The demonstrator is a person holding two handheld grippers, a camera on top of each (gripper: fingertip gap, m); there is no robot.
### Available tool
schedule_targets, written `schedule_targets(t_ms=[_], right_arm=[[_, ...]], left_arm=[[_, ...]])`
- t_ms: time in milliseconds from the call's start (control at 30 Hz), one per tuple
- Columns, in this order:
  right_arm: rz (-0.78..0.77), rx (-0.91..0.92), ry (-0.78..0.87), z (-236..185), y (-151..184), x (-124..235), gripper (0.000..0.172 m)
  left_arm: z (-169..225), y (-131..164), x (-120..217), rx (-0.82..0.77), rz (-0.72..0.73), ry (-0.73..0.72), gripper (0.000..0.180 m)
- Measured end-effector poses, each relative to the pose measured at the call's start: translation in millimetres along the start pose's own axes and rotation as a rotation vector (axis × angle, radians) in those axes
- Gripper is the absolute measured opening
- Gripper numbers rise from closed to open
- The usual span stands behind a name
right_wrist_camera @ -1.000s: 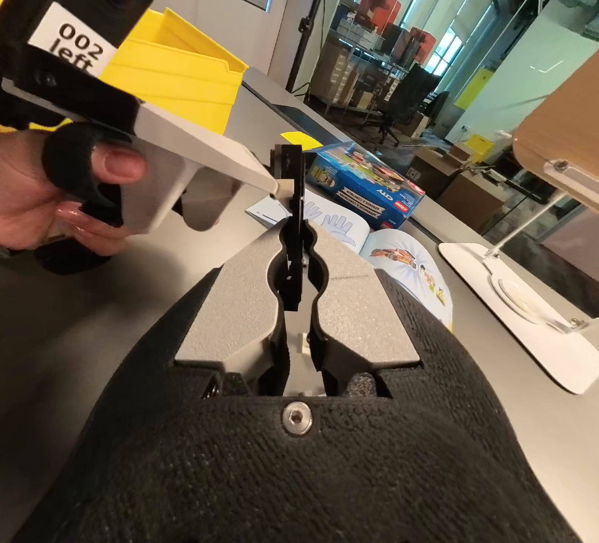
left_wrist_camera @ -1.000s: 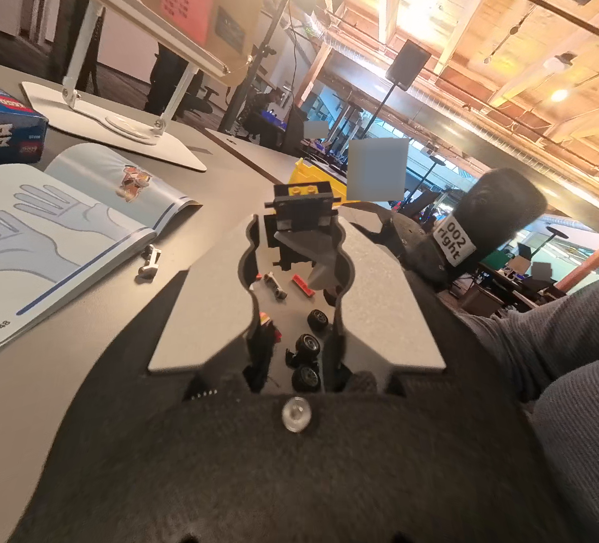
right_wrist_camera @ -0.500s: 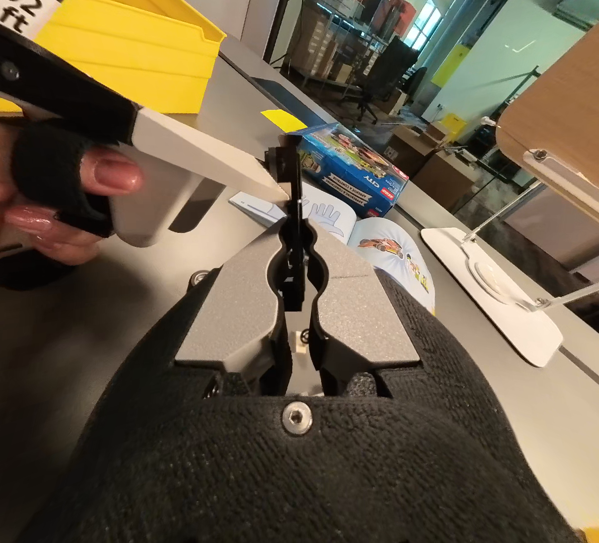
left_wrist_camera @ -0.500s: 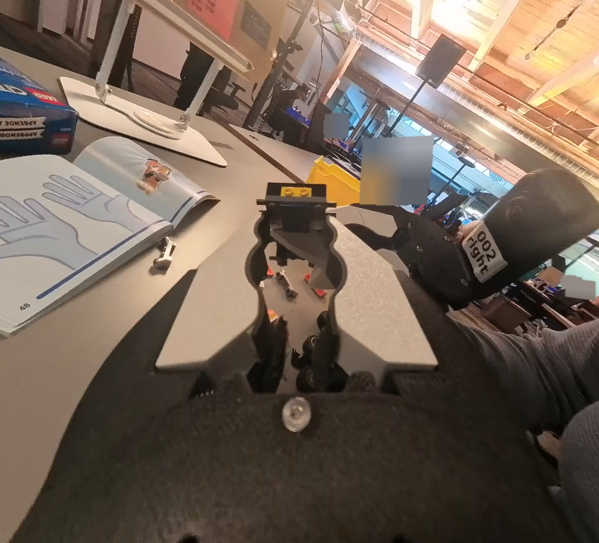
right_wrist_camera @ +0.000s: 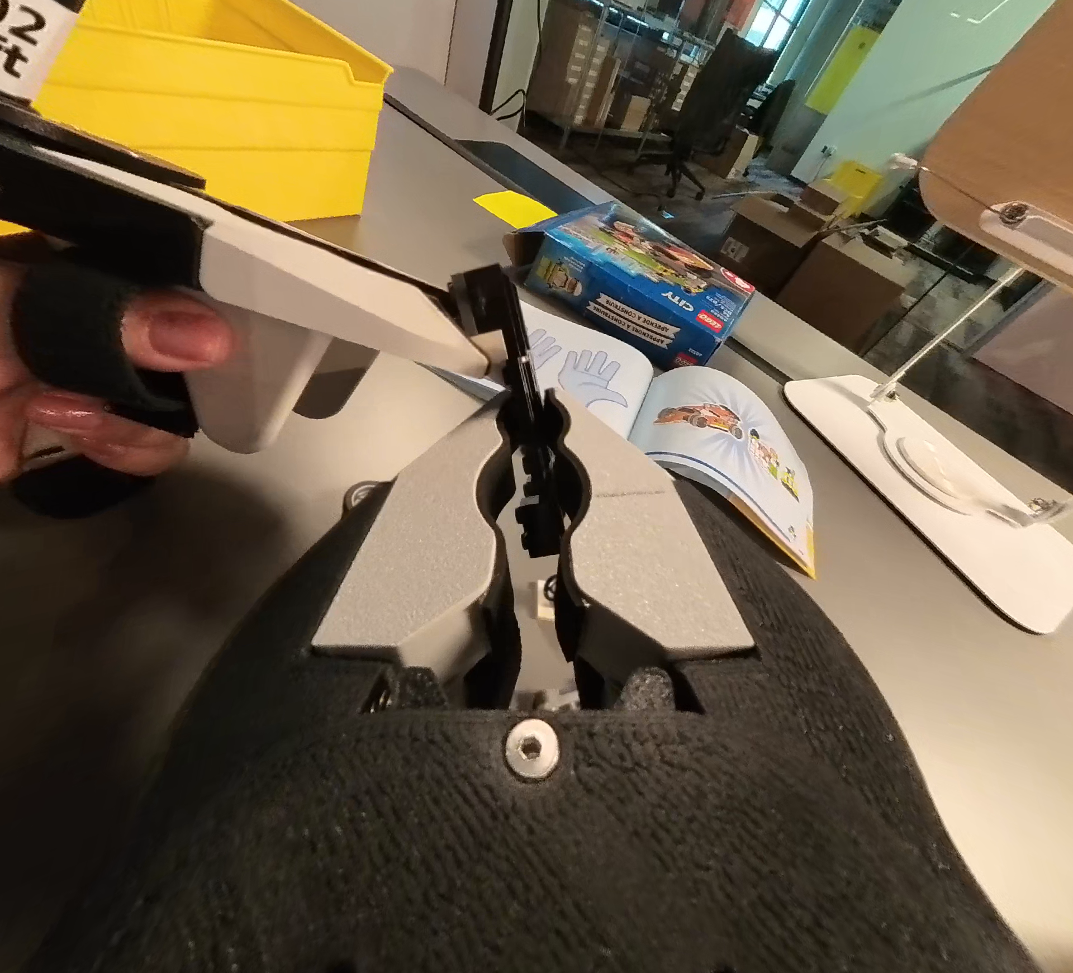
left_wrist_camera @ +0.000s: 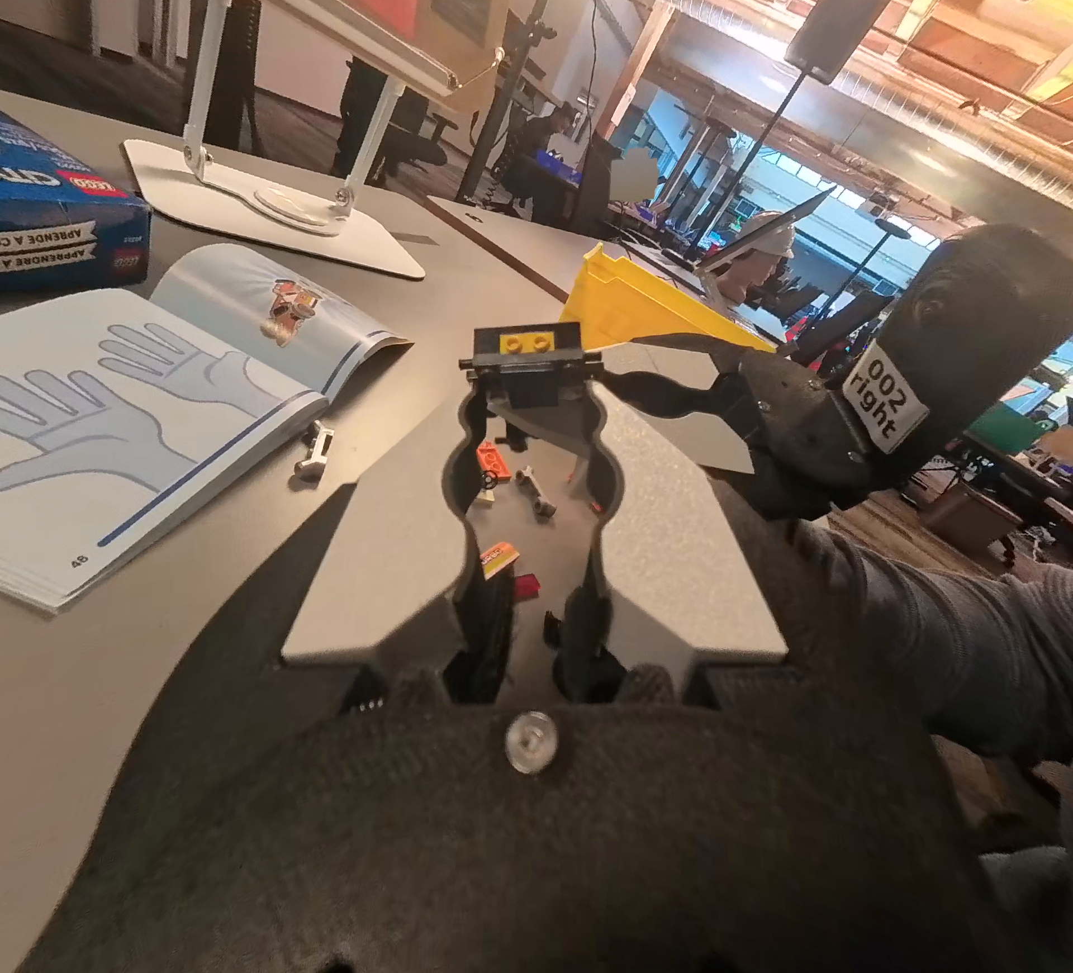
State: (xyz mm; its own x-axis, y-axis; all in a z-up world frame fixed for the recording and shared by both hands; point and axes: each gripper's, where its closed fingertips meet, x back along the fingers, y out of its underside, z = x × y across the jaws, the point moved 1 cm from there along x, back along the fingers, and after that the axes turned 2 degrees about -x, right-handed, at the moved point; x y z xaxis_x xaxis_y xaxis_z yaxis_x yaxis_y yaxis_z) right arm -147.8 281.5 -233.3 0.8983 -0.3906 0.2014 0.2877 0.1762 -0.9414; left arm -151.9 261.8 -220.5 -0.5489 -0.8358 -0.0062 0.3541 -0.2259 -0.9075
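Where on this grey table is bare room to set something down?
Bare: the strip between the open instruction booklet and white lamp base, and before the yellow plastic bin. Crowded: the loose small bricks under the jaws.

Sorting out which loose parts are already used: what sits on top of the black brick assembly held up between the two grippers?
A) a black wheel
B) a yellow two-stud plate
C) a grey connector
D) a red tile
B: in the left wrist view a yellow two-stud plate sits on top of the black brick assembly; the red and grey pieces lie on the table.
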Motion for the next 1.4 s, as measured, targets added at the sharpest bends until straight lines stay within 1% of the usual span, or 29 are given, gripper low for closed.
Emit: schedule_targets(t_ms=[33, 67, 100, 133, 167, 200, 233, 300, 333, 367, 433, 500, 567, 667, 733, 767, 800, 833, 867, 900, 933, 967, 1033, 1067, 1100, 1167, 1267, 1400], right_arm=[[-0.004, 0.000, 0.019, 3.4, 0.6, 0.4, 0.005], [-0.004, -0.027, 0.149, 28.0, 2.1, 5.7, 0.002], [0.020, -0.103, 0.199, 55.3, 2.5, 16.3, 0.003], [0.060, -0.238, 0.188, 75.2, 3.6, 27.3, 0.003], [0.079, -0.293, 0.195, 87.2, 8.1, 35.7, 0.003], [0.071, -0.297, 0.174, 86.5, 12.3, 37.4, 0.002], [0.075, -0.294, 0.122, 78.0, 11.0, 33.9, 0.003], [0.074, -0.298, 0.035, 60.1, 7.8, 23.0, 0.003], [0.090, -0.317, -0.033, 49.3, 3.9, 19.4, 0.003], [0.092, -0.346, -0.092, 40.5, 3.0, 16.6, 0.003], [0.046, -0.376, -0.185, 26.2, 9.6, 11.0, 0.004], [0.070, -0.405, -0.236, 19.1, 5.9, 9.8, 0.004], [0.119, -0.433, -0.307, 11.2, -2.4, 11.7, 0.004], [0.272, -0.583, -0.515, -1.9, -25.9, 23.0, 0.004], [0.347, -0.704, -0.660, -7.2, -37.6, 31.2, 0.004], [0.368, -0.747, -0.707, -9.1, -40.8, 33.5, 0.004], [0.375, -0.767, -0.736, -11.8, -42.1, 34.3, 0.004], [0.366, -0.766, -0.753, -15.6, -41.9, 34.0, 0.004], [0.359, -0.756, -0.756, -18.4, -41.9, 33.2, 0.005], [0.360, -0.745, -0.745, -18.9, -42.3, 32.6, 0.006], [0.352, -0.739, -0.719, -17.6, -41.3, 30.5, 0.012], [0.332, -0.731, -0.657, -13.2, -37.7, 25.4, 0.023], [0.286, -0.686, -0.512, -2.8, -28.3, 16.8, 0.043], [0.282, -0.669, -0.479, -0.6, -27.6, 16.0, 0.050], [0.271, -0.658, -0.449, 0.6, -26.0, 14.7, 0.053], [0.248, -0.652, -0.408, 0.9, -22.8, 11.3, 0.052], [0.224, -0.656, -0.372, 2.8, -19.2, 8.5, 0.046], [0.179, -0.652, -0.368, 1.6, -15.8, 6.7, 0.045]], left_arm=[[-1.3, -0.4, -0.7, -0.002, -0.009, 0.011, 0.032], [-5.1, 1.1, 3.9, -0.006, -0.019, -0.025, 0.000], [-16.2, -2.5, 14.4, -0.026, 0.031, -0.087, 0.000], [-23.0, -5.8, 23.4, -0.007, 0.041, -0.095, 0.000], [-29.1, -11.9, 31.0, 0.003, 0.068, -0.115, 0.000], [-29.3, -17.2, 32.7, 0.014, 0.094, -0.103, 0.000], [-23.6, -19.8, 29.2, -0.001, 0.106, -0.070, 0.000], [-4.8, -11.8, 15.2, -0.058, 0.067, 0.002, 0.000], [2.0, -5.8, 9.7, -0.105, 0.041, 0.021, 0.000], [6.5, -1.2, 7.7, -0.173, 0.020, 0.010, 0.001], [7.9, 1.8, 6.2, -0.304, -0.001, -0.033, 0.021], [10.2, -1.0, 7.4, -0.359, 0.021, -0.047, 0.034], [13.0, -4.3, 8.3, -0.314, 0.051, -0.014, 0.047], [15.2, -6.4, 10.1, -0.164, 0.064, 0.071, 0.065], [22.8, -2.9, 8.9, -0.092, 0.044, 0.156, 0.062], [28.5, 1.4, 7.3, -0.071, 0.020, 0.203, 0.055], [34.2, 5.8, 5.4, -0.056, -0.003, 0.247, 0.046], [40.6, 7.7, 4.4, -0.056, -0.016, 0.285, 0.029], [41.2, 6.7, 3.3, -0.076, -0.005, 0.273, 0.014], [38.7, 5.6, 3.0, -0.107, 0.006, 0.237, 0.009], [36.4, 5.2, 2.8, -0.139, 0.003, 0.210, 0.008], [31.6, 4.7, 2.7, -0.170, -0.003, 0.165, 0.005], [12.0, 6.9, 3.0, -0.265, -0.045, 0.003, 0.004], [3.5, 7.7, 3.7, -0.328, -0.072, -0.075, 0.004], [-4.1, 8.9, 4.8, -0.392, -0.100, -0.147, 0.004], [-10.9, 14.7, 4.5, -0.510, -0.162, -0.235, 0.004], [-11.4, 21.4, 1.5, -0.623, -0.217, -0.289, 0.004], [-12.7, 25.3, 0.9, -0.665, -0.245, -0.320, 0.005]])
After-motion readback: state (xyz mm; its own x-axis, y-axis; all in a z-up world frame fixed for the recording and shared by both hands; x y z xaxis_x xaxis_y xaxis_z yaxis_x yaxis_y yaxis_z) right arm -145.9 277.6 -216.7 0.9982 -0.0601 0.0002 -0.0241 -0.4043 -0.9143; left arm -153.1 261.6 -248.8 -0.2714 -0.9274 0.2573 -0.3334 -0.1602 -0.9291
